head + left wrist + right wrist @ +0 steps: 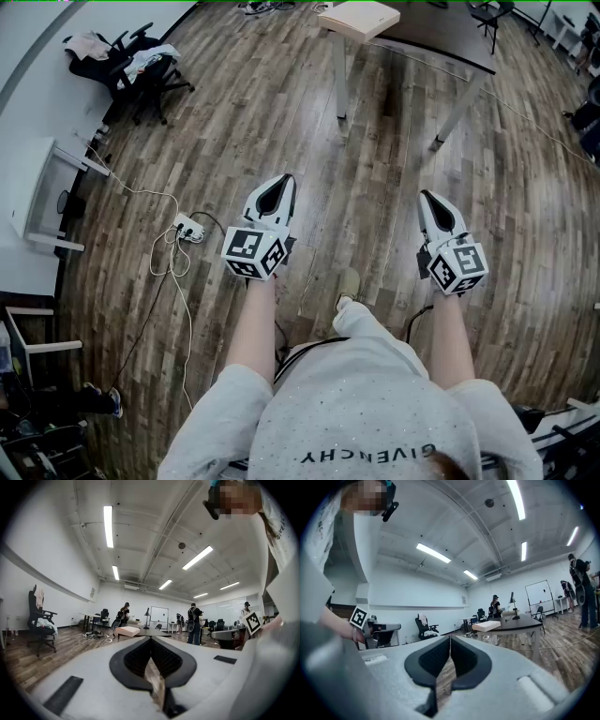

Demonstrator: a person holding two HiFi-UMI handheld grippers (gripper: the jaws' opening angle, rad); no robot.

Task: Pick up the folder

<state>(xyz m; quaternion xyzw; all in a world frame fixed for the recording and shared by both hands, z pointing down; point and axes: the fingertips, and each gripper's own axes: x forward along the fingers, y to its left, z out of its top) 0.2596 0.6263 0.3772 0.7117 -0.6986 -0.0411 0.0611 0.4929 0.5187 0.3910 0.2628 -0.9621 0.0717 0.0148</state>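
The folder (pixel 359 19), a flat beige thing, lies on the near left corner of a dark-topped table (pixel 441 33) a few steps ahead of me. It also shows small and far off as the folder (pixel 127 631) in the left gripper view and the folder (pixel 486 626) in the right gripper view. My left gripper (pixel 278 178) and right gripper (pixel 427 194) are held level over the wood floor, side by side, pointing toward that table. Each has its tips together with nothing between them: left gripper (pixel 150 639), right gripper (pixel 450 638).
A black office chair (pixel 131 61) draped with clothes stands at the far left. A power strip (pixel 187 228) with white cable lies on the floor left of my left gripper. A white desk (pixel 37 187) lines the left wall. Several people (pixel 193 625) stand at the back.
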